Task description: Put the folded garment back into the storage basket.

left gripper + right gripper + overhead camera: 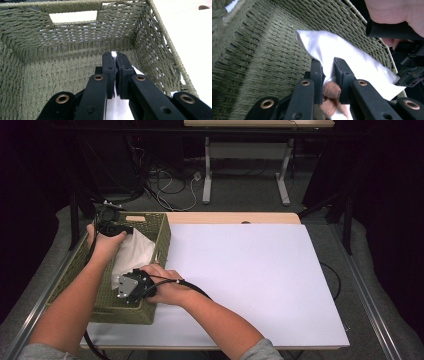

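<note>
White cloth [134, 251] pinched by both grippers in basket [162, 237].

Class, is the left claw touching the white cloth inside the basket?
Touching. The left gripper view shows the left claw shut on the white cloth, whose edge pokes out between its tips above the basket floor.

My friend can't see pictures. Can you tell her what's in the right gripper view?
Two black jaws of the right gripper are shut on a white cloth and a small brown knitted fabric piece, inside an olive-green woven basket. At the top right, a hand holds the other black gripper.
</note>
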The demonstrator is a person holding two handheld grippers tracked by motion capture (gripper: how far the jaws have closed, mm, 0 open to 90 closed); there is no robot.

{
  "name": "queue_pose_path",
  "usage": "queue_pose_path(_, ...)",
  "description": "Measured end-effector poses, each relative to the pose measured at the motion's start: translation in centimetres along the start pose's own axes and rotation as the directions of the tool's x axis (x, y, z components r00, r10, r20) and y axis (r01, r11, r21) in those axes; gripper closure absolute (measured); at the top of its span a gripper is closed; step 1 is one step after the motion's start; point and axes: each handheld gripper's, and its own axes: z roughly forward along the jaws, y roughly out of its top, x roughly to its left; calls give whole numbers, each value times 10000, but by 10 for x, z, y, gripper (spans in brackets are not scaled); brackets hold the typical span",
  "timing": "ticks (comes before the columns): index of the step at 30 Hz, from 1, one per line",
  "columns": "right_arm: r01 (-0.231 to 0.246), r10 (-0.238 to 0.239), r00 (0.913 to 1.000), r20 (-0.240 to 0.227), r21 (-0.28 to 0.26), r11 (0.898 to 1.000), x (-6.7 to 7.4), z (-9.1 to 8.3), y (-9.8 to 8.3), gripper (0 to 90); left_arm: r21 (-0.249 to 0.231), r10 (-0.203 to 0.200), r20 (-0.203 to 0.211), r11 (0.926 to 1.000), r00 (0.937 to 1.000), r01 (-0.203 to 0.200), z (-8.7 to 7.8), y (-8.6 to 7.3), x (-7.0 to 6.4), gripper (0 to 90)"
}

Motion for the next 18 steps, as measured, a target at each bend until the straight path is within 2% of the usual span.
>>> queue_pose_path(11, -150, 149, 9997, -191, -19, 9999, -6, 3, 1, 786, -30, -125, -136, 9999, 9998, 125, 2, 0, 6, 867)
queue_pose_path(18, -134, 133, 9995, -285, -20, 9999, -9, 5, 5, 785, -43, -62, -105, 10000, 9999, 62, 3, 1, 7, 867)
